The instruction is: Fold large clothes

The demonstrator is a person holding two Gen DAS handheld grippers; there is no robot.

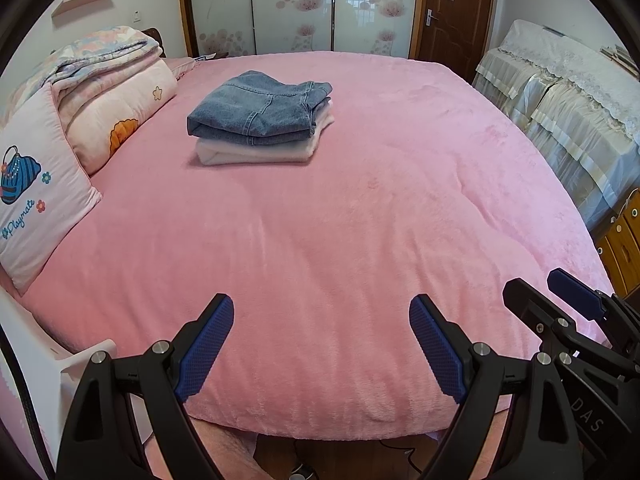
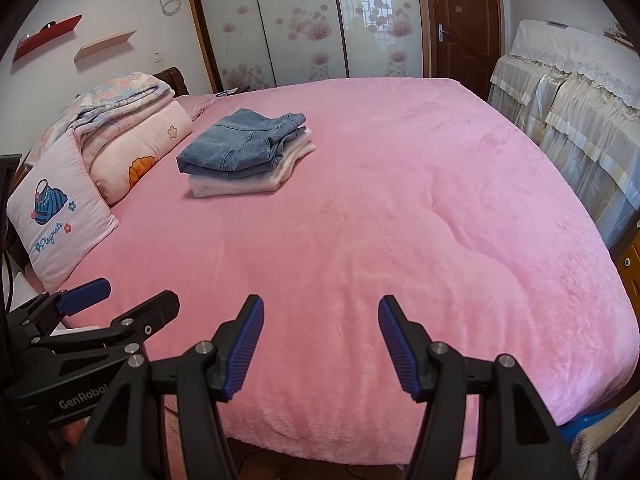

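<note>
A wide bed under a pink fleece blanket (image 1: 320, 240) fills both views, and the only load it carries toward the upper middle is a small stack of folded clothes: folded blue jeans (image 1: 256, 106) lie on top of a folded white garment (image 1: 256, 152), squared up and touching. In the right wrist view the same stack sits upper left of centre, the jeans (image 2: 240, 144) over the white piece (image 2: 248, 184). At the left edge of the frame a pink pillow (image 1: 36, 208) printed with a blue bag leans against a rolled floral quilt (image 1: 116, 92). The left gripper (image 1: 321, 320) hangs over the near edge of the blanket at the bottom of its frame, blue-padded fingers spread well apart with nothing between them. The right gripper (image 2: 321, 320) stands the same way in its own view, fingers apart over bare blanket, well short of the clothes. Each camera catches the other tool only in part, cut off at the frame's side. At the right, furniture under cream lace covers (image 1: 560, 92) is hidden, and what the covers conceal cannot be told. The floor below the bed's near edge is dark and hard to read.
</note>
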